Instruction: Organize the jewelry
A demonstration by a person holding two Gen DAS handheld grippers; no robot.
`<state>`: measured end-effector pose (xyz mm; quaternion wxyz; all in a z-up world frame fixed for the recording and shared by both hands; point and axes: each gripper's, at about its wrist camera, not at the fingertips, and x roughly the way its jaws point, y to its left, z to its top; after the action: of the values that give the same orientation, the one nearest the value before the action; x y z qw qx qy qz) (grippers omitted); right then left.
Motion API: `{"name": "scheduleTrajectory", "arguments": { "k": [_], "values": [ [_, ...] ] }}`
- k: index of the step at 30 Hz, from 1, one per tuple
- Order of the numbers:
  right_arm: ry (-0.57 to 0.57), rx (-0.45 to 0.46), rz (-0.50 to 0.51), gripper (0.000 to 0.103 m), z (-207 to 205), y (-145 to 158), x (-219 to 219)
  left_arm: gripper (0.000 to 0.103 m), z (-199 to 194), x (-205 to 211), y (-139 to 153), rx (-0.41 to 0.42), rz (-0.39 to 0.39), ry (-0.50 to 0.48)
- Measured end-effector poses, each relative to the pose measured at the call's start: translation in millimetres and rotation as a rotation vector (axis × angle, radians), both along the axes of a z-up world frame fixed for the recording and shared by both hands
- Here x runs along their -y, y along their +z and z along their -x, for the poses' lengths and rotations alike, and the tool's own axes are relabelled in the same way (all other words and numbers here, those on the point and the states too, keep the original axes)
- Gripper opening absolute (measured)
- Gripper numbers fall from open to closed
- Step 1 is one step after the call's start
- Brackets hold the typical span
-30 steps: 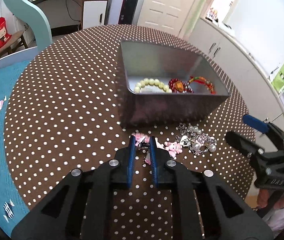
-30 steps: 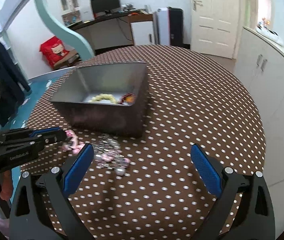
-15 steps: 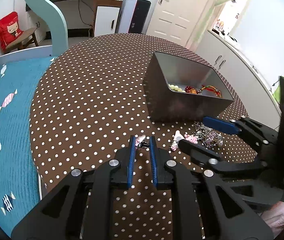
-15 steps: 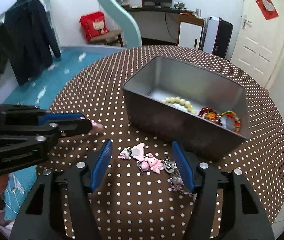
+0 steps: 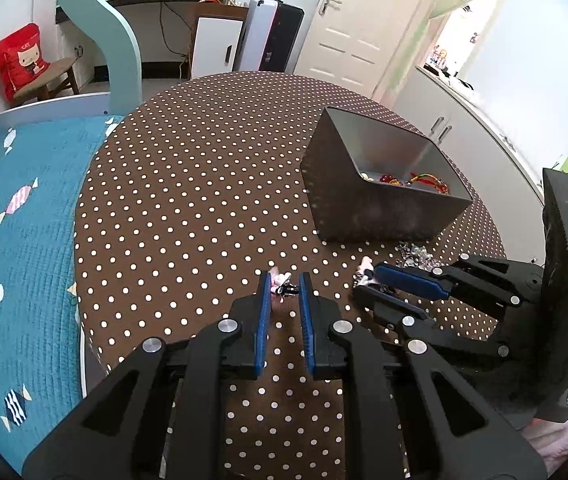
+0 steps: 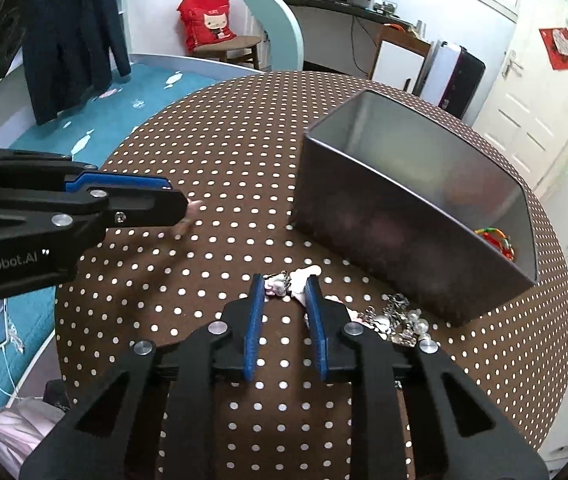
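Left gripper [image 5: 285,289]: jaws clamped on a small pink charm [image 5: 280,280].
Right gripper [image 6: 284,285]: jaws closing around a pink keychain [image 6: 300,276] on the counter [image 6: 212,152].
Tin box [image 6: 384,216]: just beyond.

The surface [image 5: 188,200] is brown with white dots; the box [image 6: 396,220] grey; the charms [image 6: 292,280] pink and white; the bedspread [image 5: 16,240] teal.

Pink charms [image 6: 284,283], apparently tangled, beside tin [image 6: 404,216]

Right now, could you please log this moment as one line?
left gripper: shut on pink charm | right gripper: closing on charm bracelet | tin: holds bracelets
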<state>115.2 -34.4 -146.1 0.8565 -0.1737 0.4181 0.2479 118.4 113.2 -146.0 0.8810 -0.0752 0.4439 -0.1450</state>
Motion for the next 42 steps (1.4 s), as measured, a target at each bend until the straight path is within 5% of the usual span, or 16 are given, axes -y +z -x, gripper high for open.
{"name": "scheduleTrajectory", "arguments": {
  "k": [5,13,17,31,42],
  "values": [
    [0.005,-0.018,-0.023,0.0,-5,-4,-2,0.014,1,1,0,0.003,0.007,-0.005],
    [-0.015,-0.003,-0.033,0.007,-6,7,-7,0.014,4,-1,1,0.013,0.012,-0.001],
    [-0.032,-0.001,0.004,0.02,-12,2,-13,0.014,5,-2,2,0.015,0.017,-0.001],
    [-0.017,-0.037,-0.051,0.011,-14,-2,-15,0.014,6,-10,3,0.015,0.03,0.001],
    [-0.05,0.014,-0.13,0.011,-5,30,14,0.014,5,11,14,0.042,0.034,-0.045]
  ]
}}
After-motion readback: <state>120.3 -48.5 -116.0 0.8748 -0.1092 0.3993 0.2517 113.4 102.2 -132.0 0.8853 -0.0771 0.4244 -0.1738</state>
